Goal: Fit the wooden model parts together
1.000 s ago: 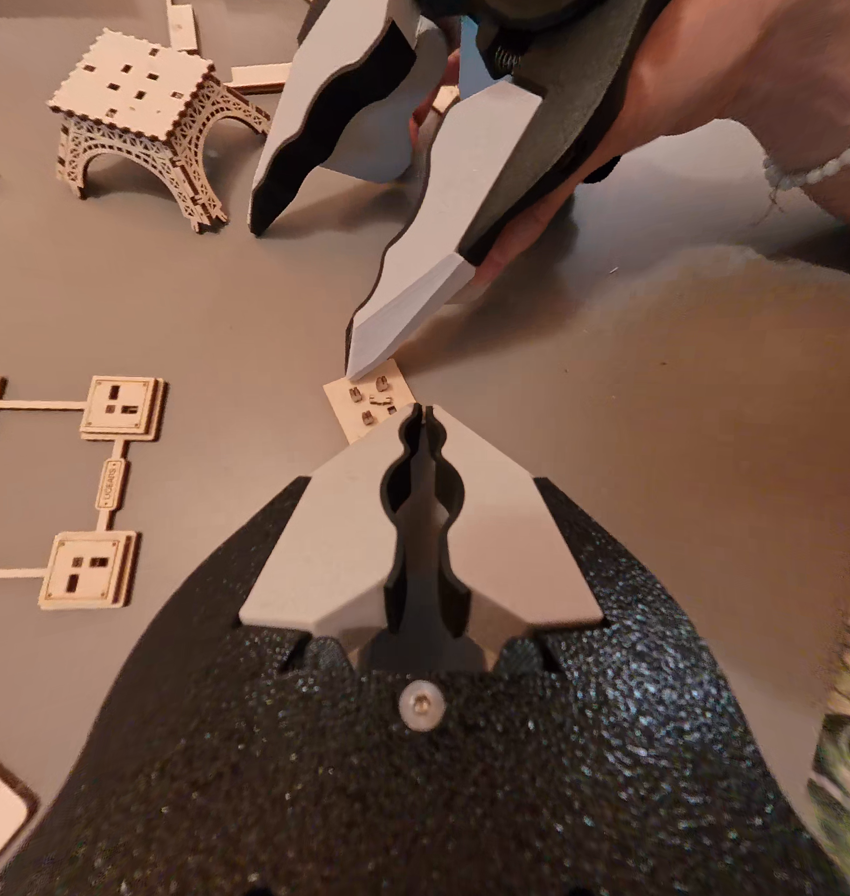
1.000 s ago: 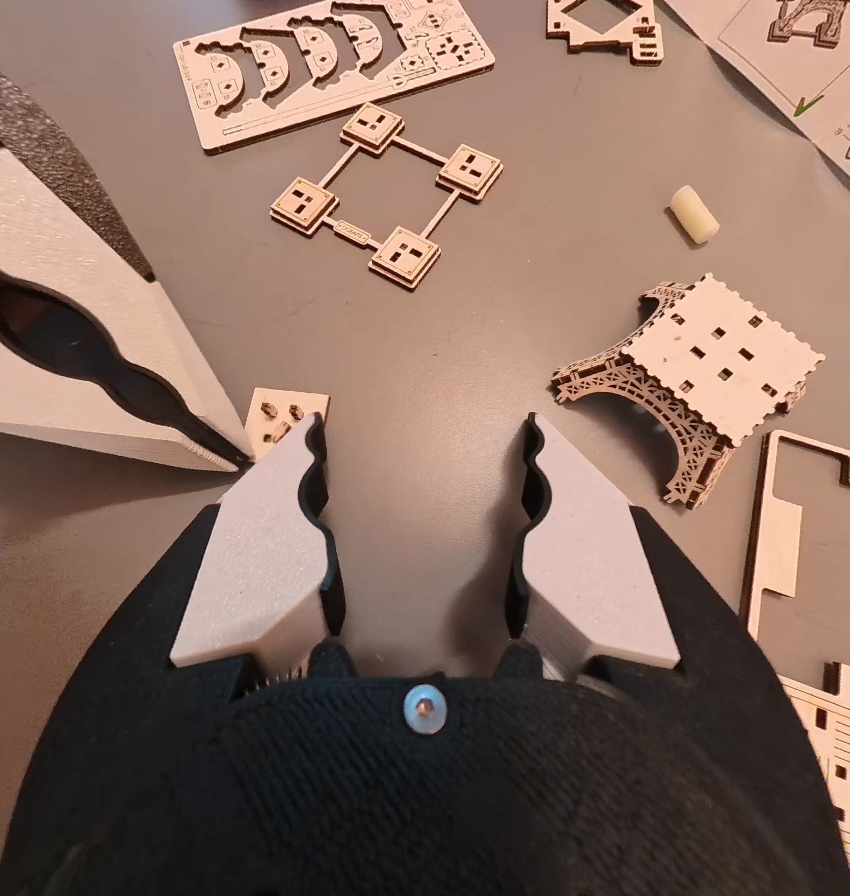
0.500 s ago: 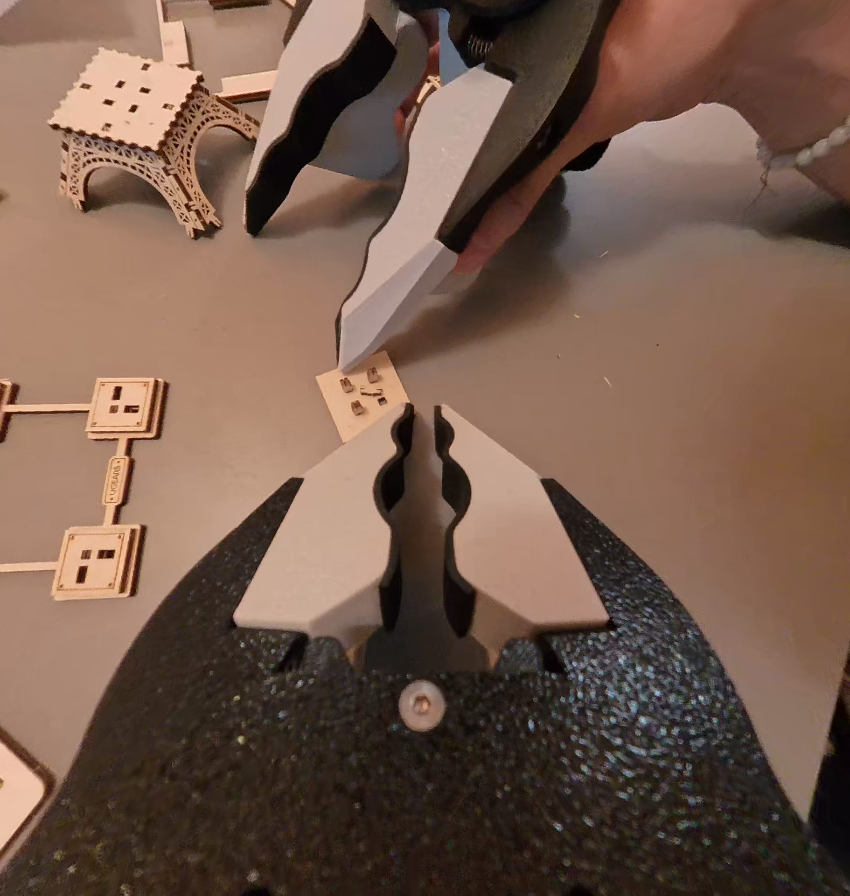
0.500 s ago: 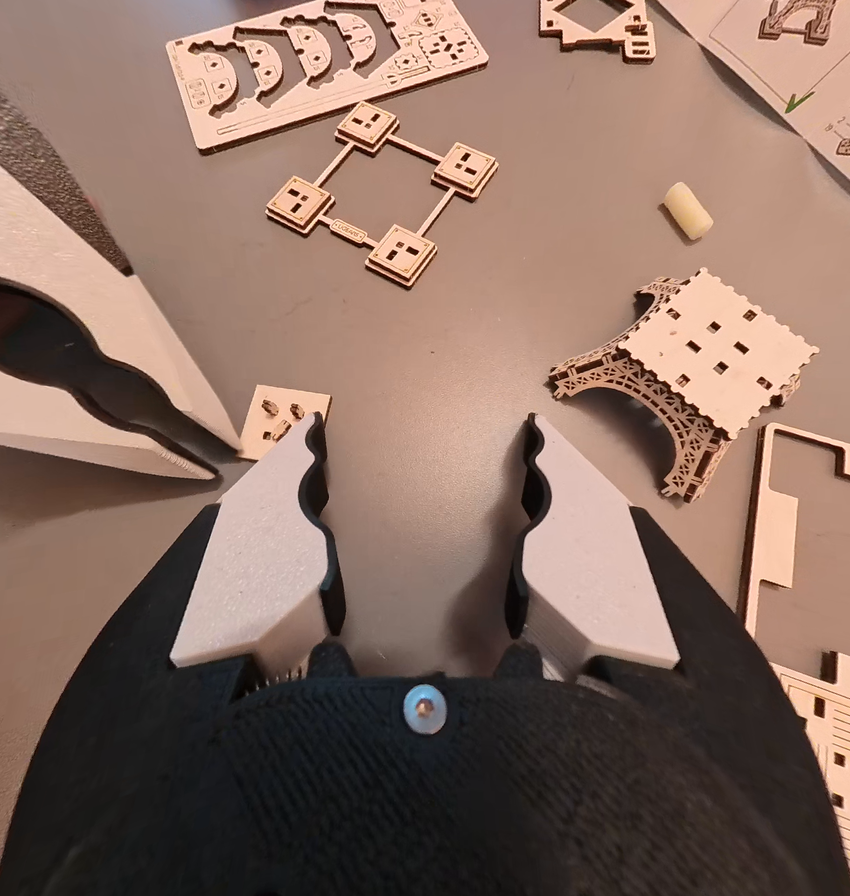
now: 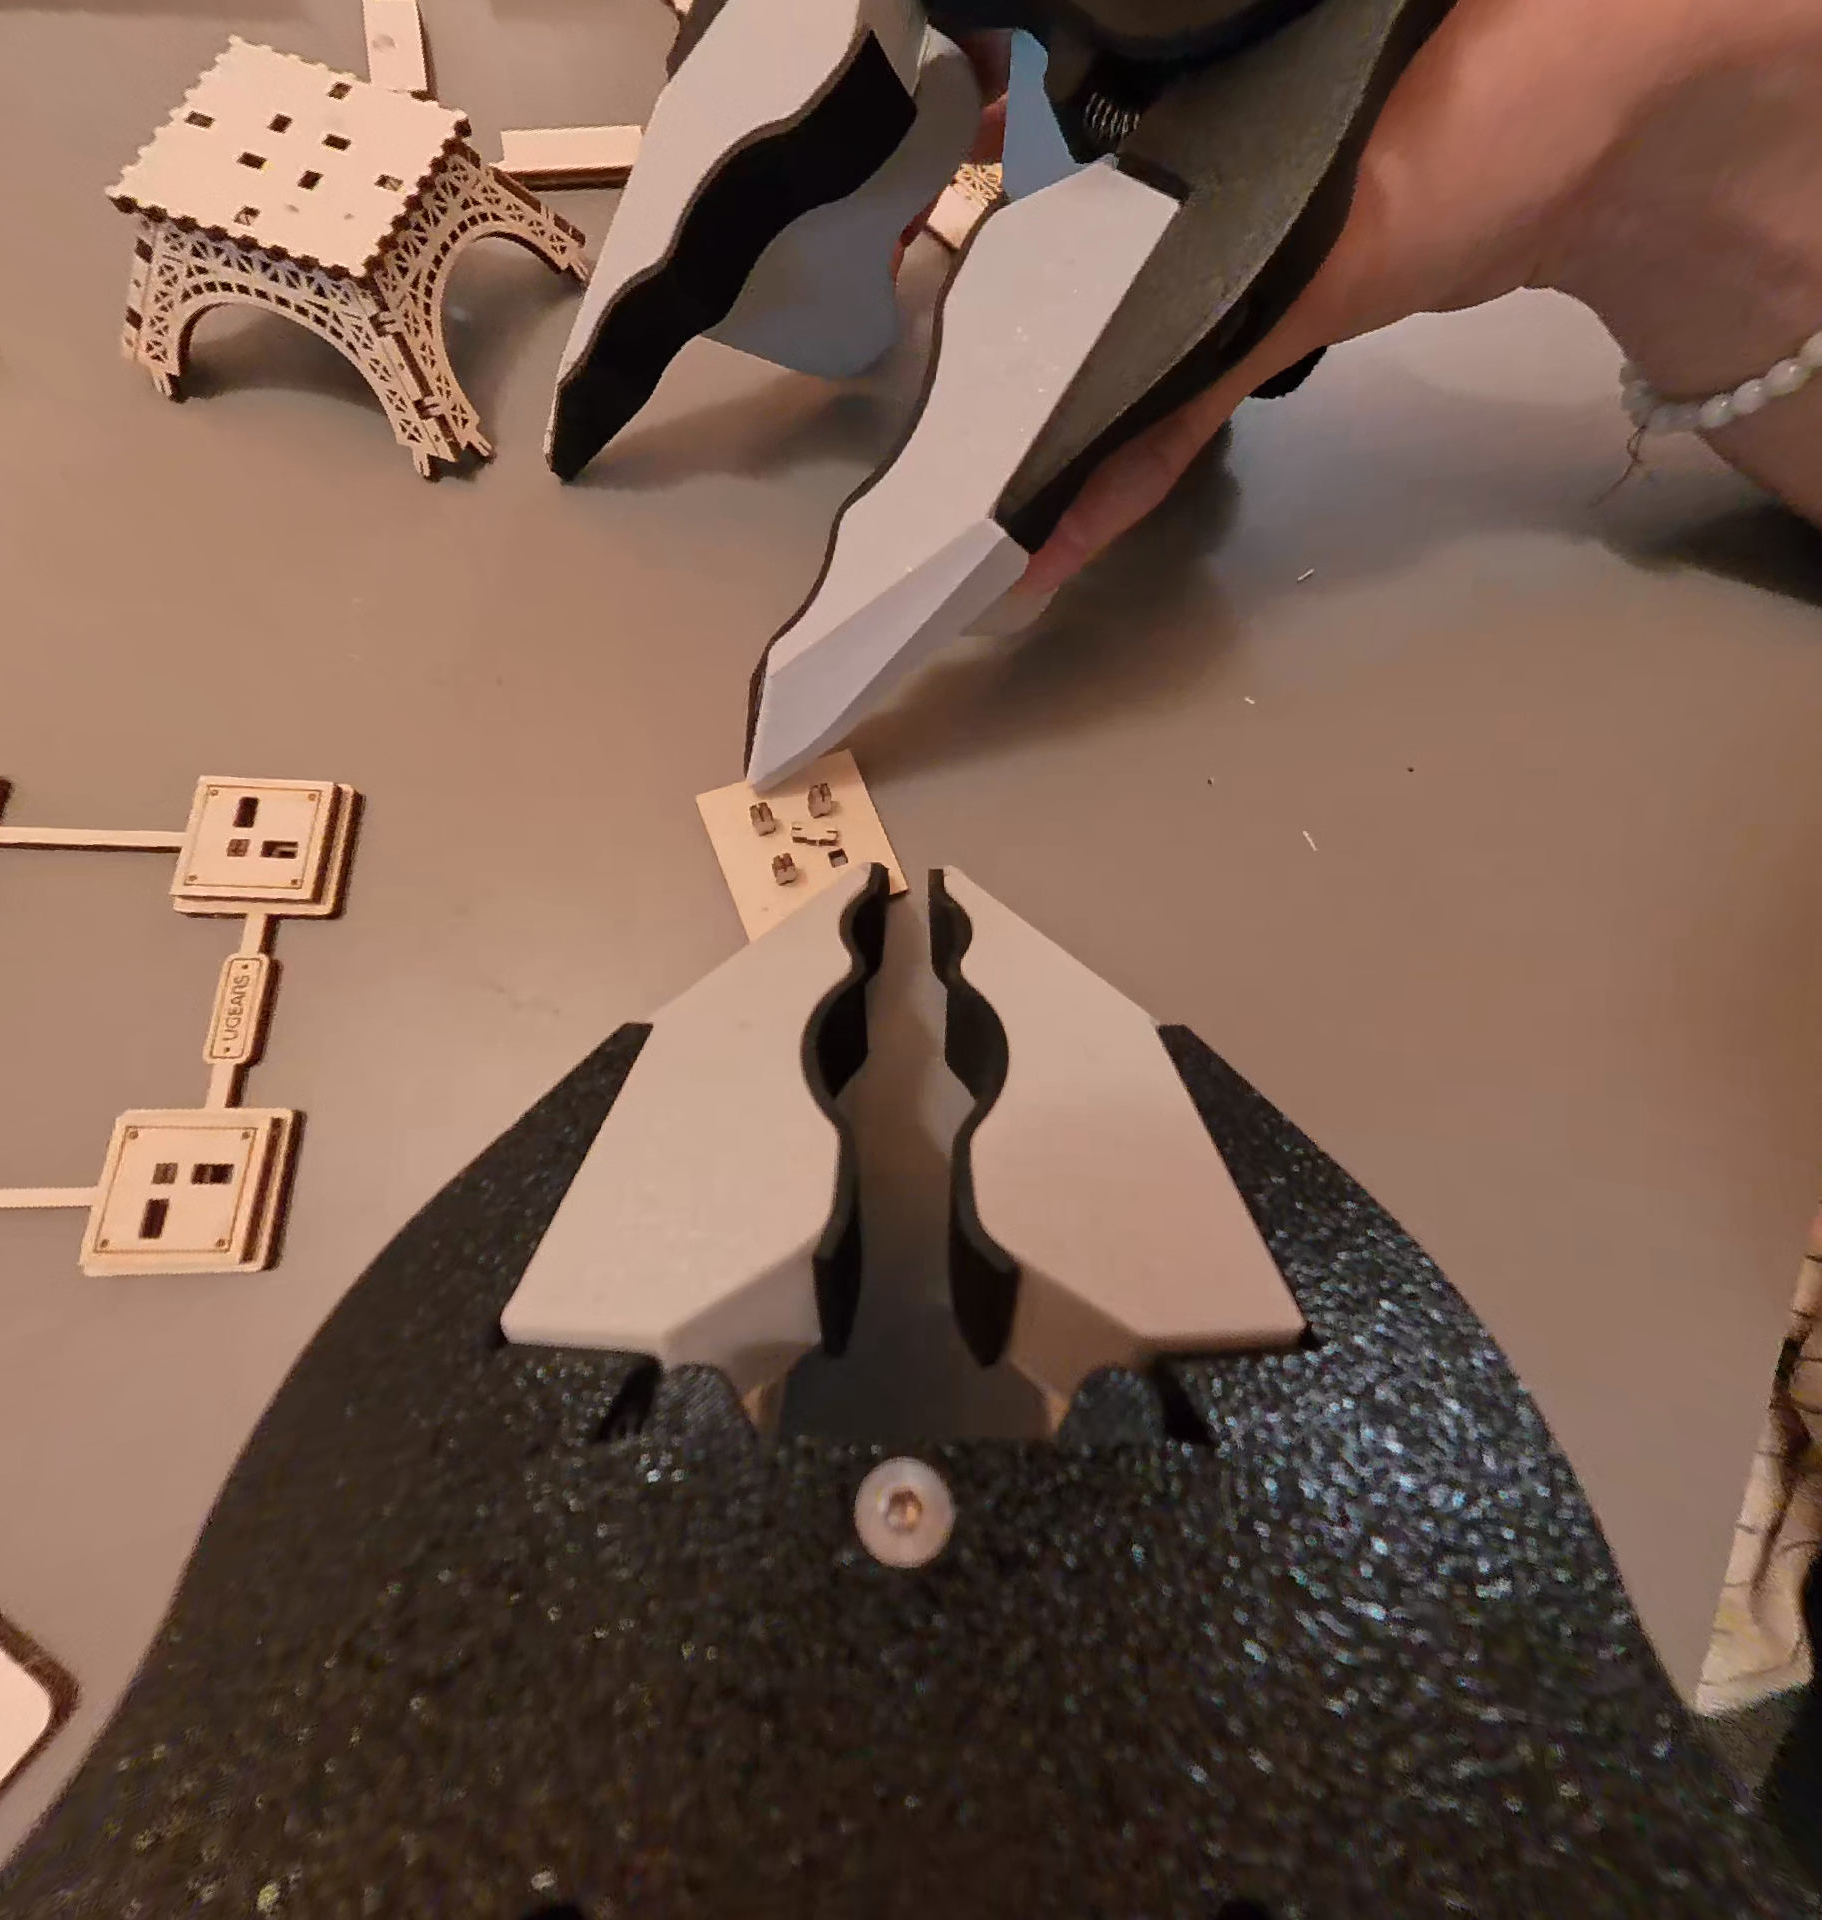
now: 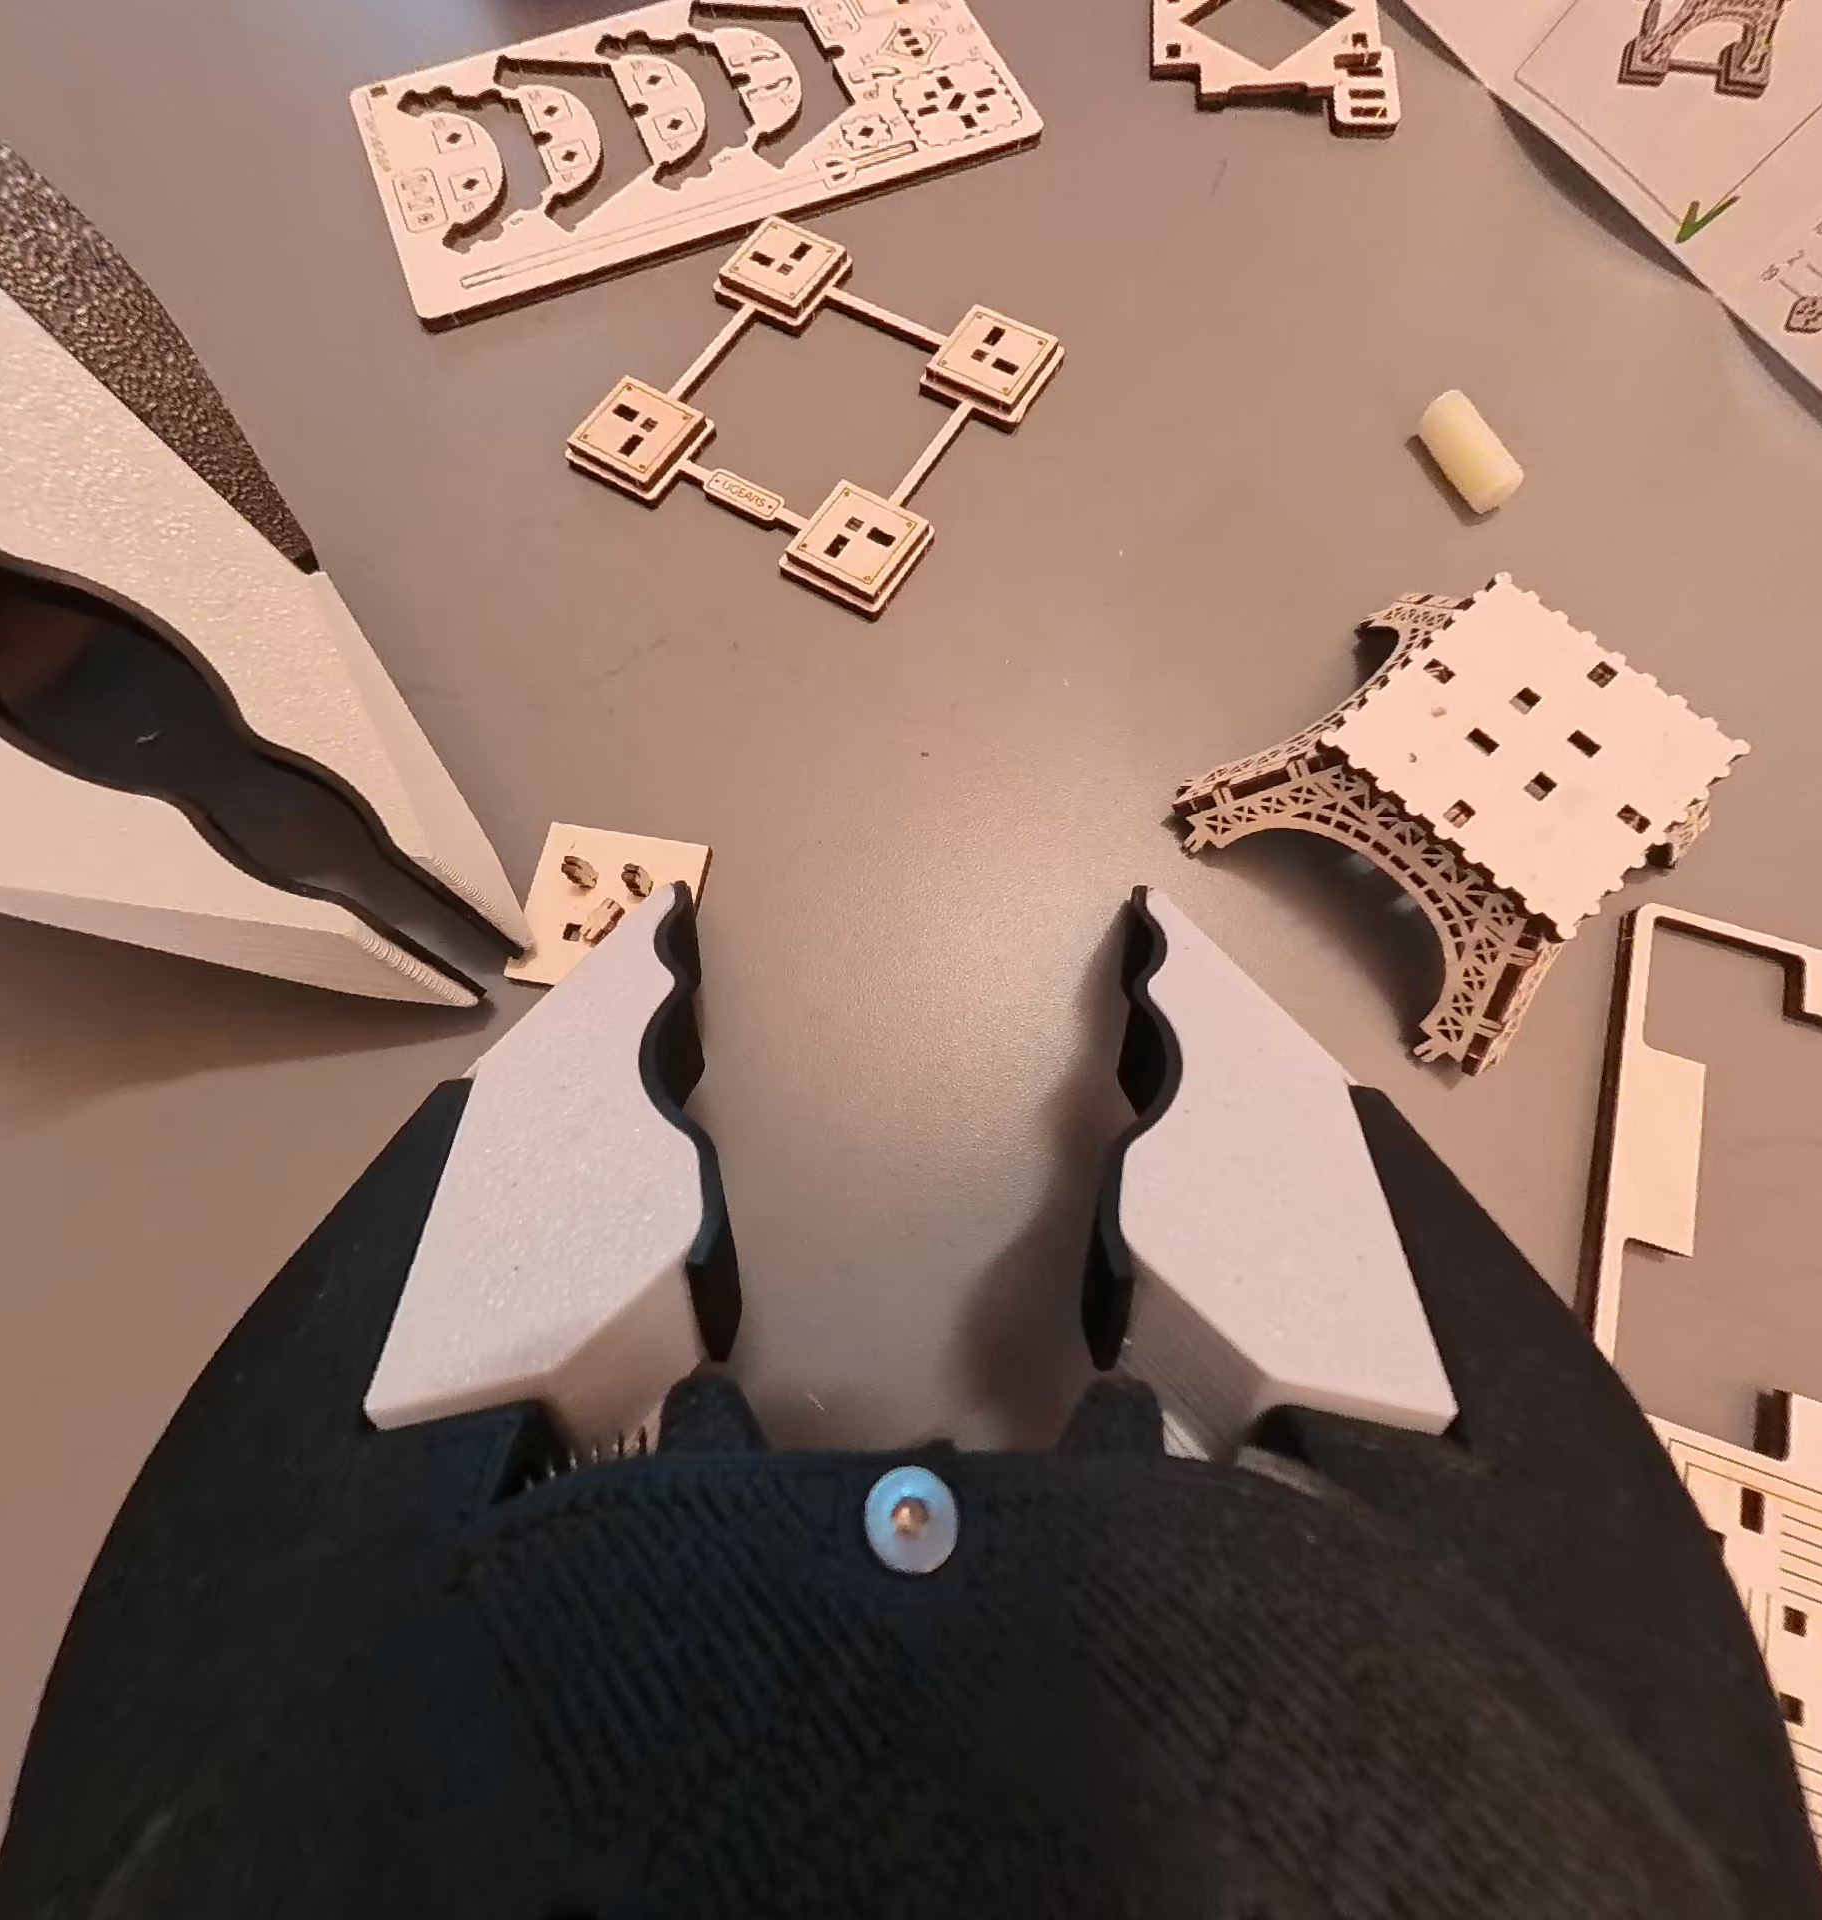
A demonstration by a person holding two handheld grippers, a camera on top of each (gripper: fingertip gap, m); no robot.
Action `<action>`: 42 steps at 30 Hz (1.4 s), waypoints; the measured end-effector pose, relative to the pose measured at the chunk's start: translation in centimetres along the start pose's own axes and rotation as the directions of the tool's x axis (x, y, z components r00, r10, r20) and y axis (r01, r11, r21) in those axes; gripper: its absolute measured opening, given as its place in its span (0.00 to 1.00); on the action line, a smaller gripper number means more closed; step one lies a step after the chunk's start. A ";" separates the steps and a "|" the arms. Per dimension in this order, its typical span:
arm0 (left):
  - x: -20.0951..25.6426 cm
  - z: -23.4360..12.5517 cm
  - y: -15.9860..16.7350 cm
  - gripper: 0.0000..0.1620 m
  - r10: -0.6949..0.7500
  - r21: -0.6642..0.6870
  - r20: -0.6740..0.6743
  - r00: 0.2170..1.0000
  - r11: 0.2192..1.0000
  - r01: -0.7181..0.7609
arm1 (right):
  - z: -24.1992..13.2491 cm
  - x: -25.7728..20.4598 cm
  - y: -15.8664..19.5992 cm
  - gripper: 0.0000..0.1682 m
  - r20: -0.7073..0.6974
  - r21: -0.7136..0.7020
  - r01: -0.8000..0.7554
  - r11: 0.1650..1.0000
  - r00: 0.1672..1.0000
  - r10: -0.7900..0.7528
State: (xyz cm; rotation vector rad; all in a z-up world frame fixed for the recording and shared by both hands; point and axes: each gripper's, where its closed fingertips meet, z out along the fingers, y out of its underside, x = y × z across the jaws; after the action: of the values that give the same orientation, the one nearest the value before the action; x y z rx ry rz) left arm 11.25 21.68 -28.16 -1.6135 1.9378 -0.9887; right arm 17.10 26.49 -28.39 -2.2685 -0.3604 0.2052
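Note:
A small square wooden plate [image 5: 798, 847] with tiny slots lies flat on the grey table. My left gripper [image 5: 902, 883] is just in front of it, jaws a narrow gap apart and empty, with the left fingertip over the plate's near edge. My right gripper [image 6: 912, 914] is wide open and empty. It also shows in the left wrist view [image 5: 668, 623], one fingertip resting on the plate's far corner. The plate [image 6: 606, 899] sits beside its left fingertip, with my left gripper [image 6: 496, 971] at the plate's other side. The built tower base [image 6: 1489, 790] stands to the right.
A square frame of four wooden pads [image 6: 819, 405] lies ahead, a cut-out parts sheet [image 6: 678, 145] beyond it. A cream cylinder [image 6: 1468, 452], instruction paper [image 6: 1717, 135] and a wooden sheet frame [image 6: 1717, 1039] lie to the right. A hand with a bead bracelet [image 5: 1509, 208] holds the right gripper. It is some 12 cm from my right tips to the cream cylinder [image 6: 1468, 452].
My left gripper's jaws have gone from shut to a narrow gap and sit slightly nearer the plate. The right gripper stays open with its fingertip on the plate.

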 end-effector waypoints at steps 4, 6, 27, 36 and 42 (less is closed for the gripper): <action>0.0 0.0 0.0 0.03 0.006 0.000 0.004 1.000 1.000 -0.006 | 0.0 0.0 0.0 0.48 0.000 0.000 0.000 1.000 1.000 0.000; 0.0 0.0 0.0 0.03 0.010 -0.001 0.006 1.000 1.000 -0.010 | 0.0 0.0 0.0 0.48 0.000 0.000 0.000 1.000 1.000 0.000; -0.9 -4.9 -4.4 0.09 -0.110 0.383 -0.208 0.972 0.905 0.184 | 0.0 0.3 0.1 0.51 -0.014 -0.002 -0.011 1.000 1.000 0.011; -4.3 -12.1 -6.4 0.17 -0.045 0.719 -0.315 0.948 0.640 0.269 | 0.0 0.3 0.1 0.51 -0.013 -0.002 -0.013 1.000 1.000 0.013; -5.2 -14.0 -5.9 0.18 -0.058 0.745 -0.399 0.915 0.562 0.360 | 0.0 0.3 0.0 0.50 -0.014 0.000 -0.017 1.000 1.000 0.017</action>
State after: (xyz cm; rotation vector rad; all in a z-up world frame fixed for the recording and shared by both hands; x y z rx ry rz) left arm 6.38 29.77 -15.19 -1.1533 1.0969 -1.9968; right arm 17.41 26.60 -28.45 -2.2731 -0.3334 0.1983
